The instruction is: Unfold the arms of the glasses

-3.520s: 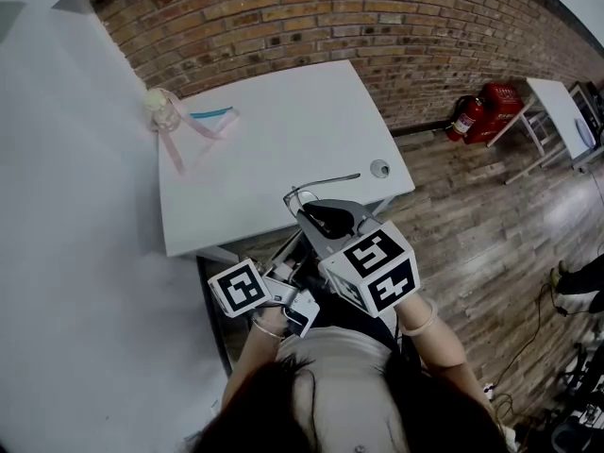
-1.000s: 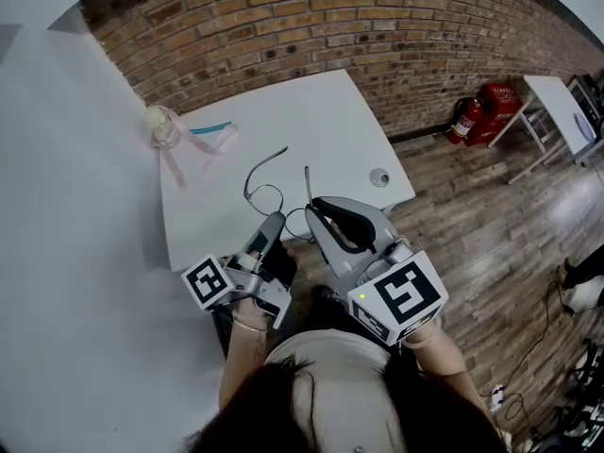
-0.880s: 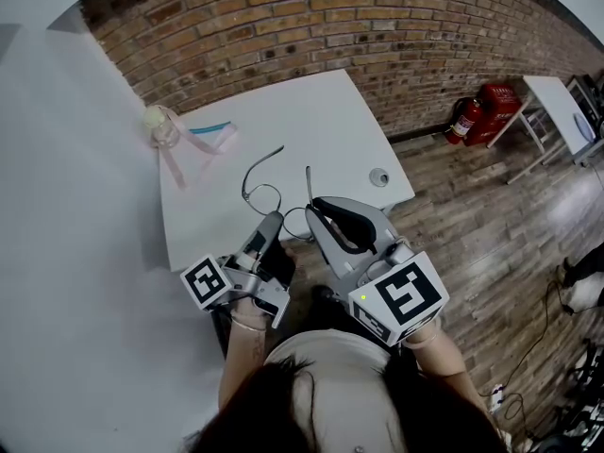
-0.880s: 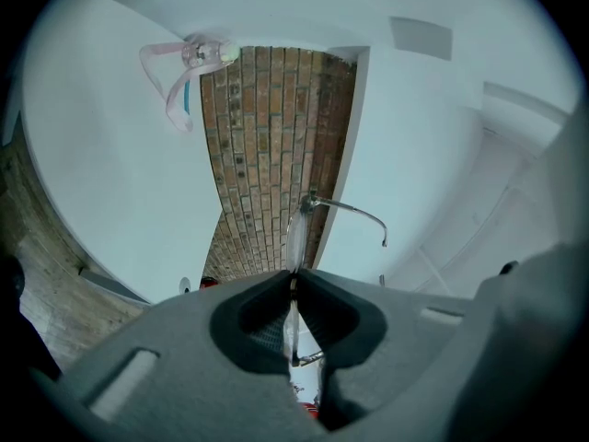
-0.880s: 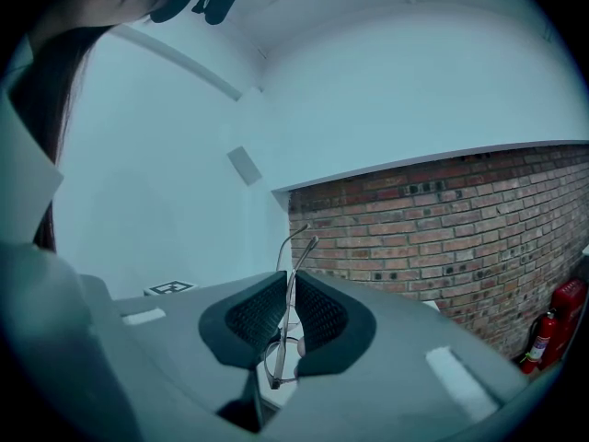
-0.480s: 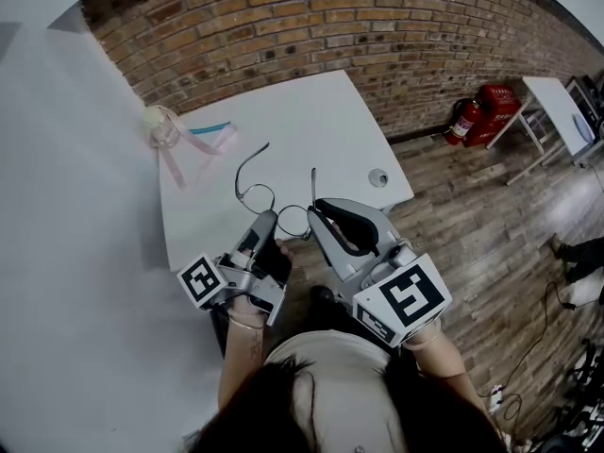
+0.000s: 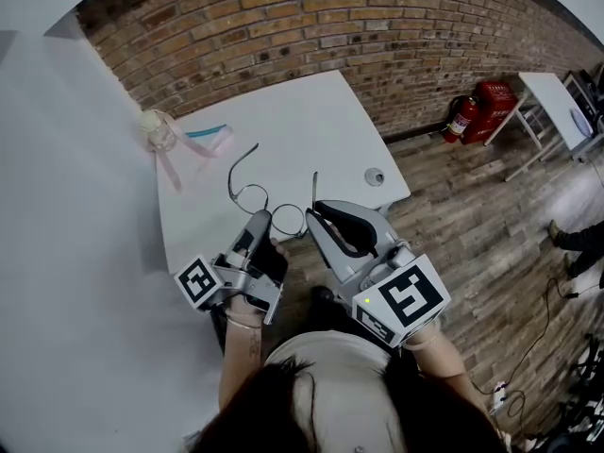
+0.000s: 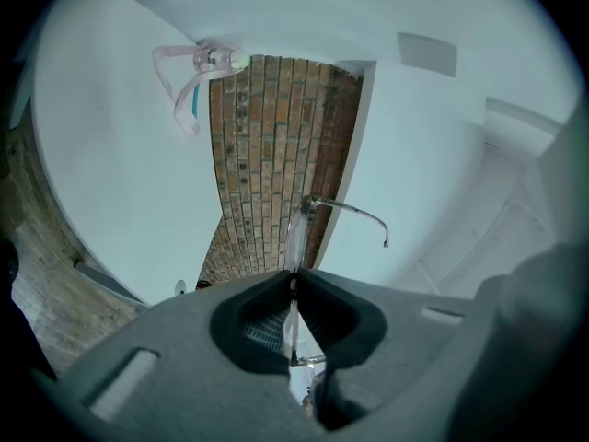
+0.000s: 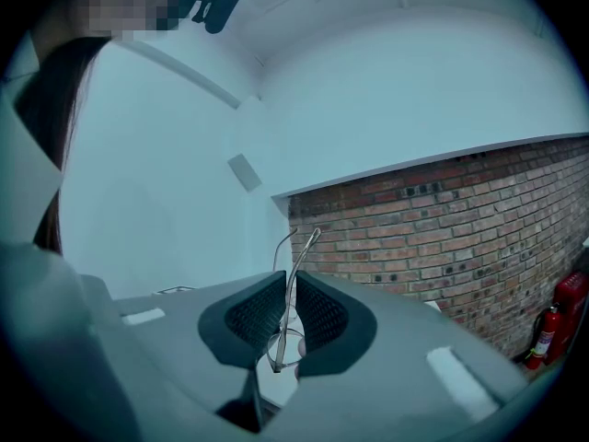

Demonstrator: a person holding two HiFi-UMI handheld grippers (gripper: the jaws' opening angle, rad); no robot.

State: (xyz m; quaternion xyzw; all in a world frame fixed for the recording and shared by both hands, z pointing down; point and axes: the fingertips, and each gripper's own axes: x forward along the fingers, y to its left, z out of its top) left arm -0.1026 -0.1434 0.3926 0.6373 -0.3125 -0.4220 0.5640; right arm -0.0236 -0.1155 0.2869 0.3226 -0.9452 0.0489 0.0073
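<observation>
With both arms of the glasses (image 7: pixel 249 196) now swung out, left tongs (image 7: pixel 260 217) clamp the frame while right tongs (image 7: pixel 315 213) are opening around the right arm: unfolding looks done.

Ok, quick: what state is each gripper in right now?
Left gripper: closed on the glasses.
Right gripper: jaws opening, with one glasses arm between them.

1. Your head view looks steeply down on the white rectangular table (image 7: pixel 302 121) and red brick wall (image 7: pixel 311 17).
2. Your left gripper view, rolled sideways, shares both, close behind the thin metal-framed glasses (image 8: pixel 342 207).
3. Your right gripper view faces that wall level, with the glasses close.
</observation>
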